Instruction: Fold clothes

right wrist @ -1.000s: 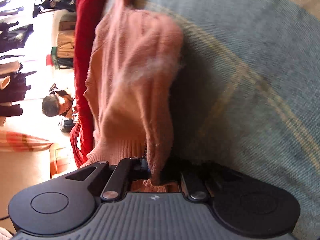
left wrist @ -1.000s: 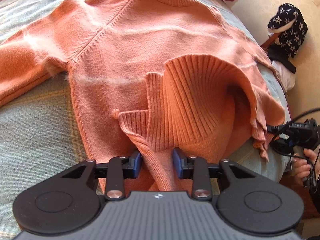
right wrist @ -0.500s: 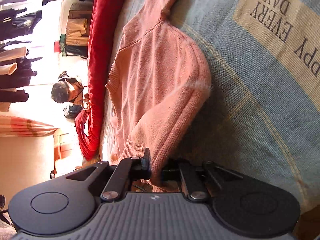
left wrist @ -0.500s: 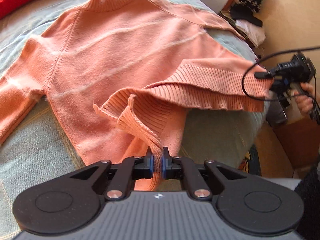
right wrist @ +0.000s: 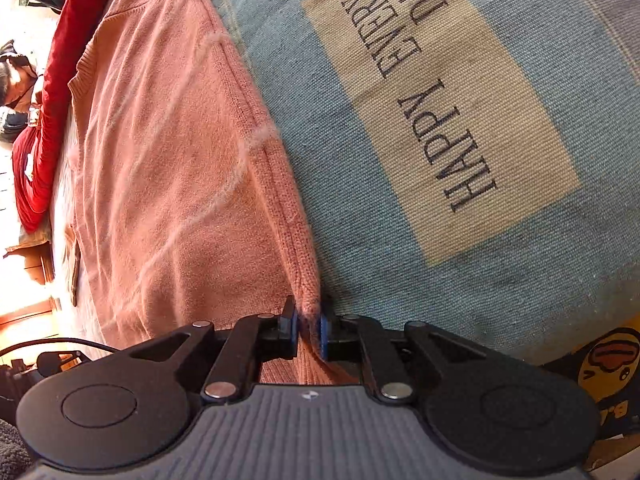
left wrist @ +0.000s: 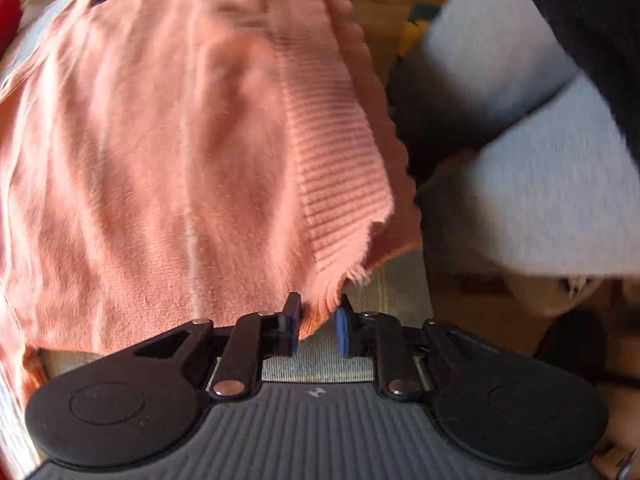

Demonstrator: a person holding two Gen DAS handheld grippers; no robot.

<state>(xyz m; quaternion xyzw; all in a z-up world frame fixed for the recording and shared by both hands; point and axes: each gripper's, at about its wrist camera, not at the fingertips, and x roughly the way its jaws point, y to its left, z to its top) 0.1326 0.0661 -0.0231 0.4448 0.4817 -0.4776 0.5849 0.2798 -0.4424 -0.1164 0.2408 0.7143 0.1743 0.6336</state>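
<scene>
Two grippers meet one garment: a salmon-orange knit sweater [left wrist: 160,140] spread across a bed covered by a blue-and-beige checked bedcover [right wrist: 420,240]. The knit is fuzzy on its body, with pale streaks of raised nap running over it, and it ends in a band of ribbed hem [left wrist: 336,152] whose edge looks scalloped and slightly frayed at the corner.

In the left wrist view the left gripper [left wrist: 318,322] sits at the lower corner of that hem. Its blue-padded fingers [left wrist: 342,330] stand a narrow way apart, and the corner of the ribbing hangs between them — it lies against the left-hand pad, while a gap shows beside the other one, so it does not look pinched. Much of this view is motion-blurred. To the right of the sweater lie pale grey-blue cloth [left wrist: 540,208] and a dark garment [left wrist: 592,20], too smeared to identify.

In the right wrist view the right gripper [right wrist: 308,330] is closed tight on the sweater's side edge, a thick seamed fold [right wrist: 280,200] that runs from the pads up along the bedcover. The sweater lies flat to the left of that fold, its ribbed collar [right wrist: 80,76] toward the far end. A beige patch [right wrist: 440,100] printed "HAPPY EVERY DAY" sits just beside the seam — on the bedcover, clear of the knit. A red cloth [right wrist: 52,80] borders the sweater's far side, and a person [right wrist: 16,76] is partly visible beyond it.
</scene>
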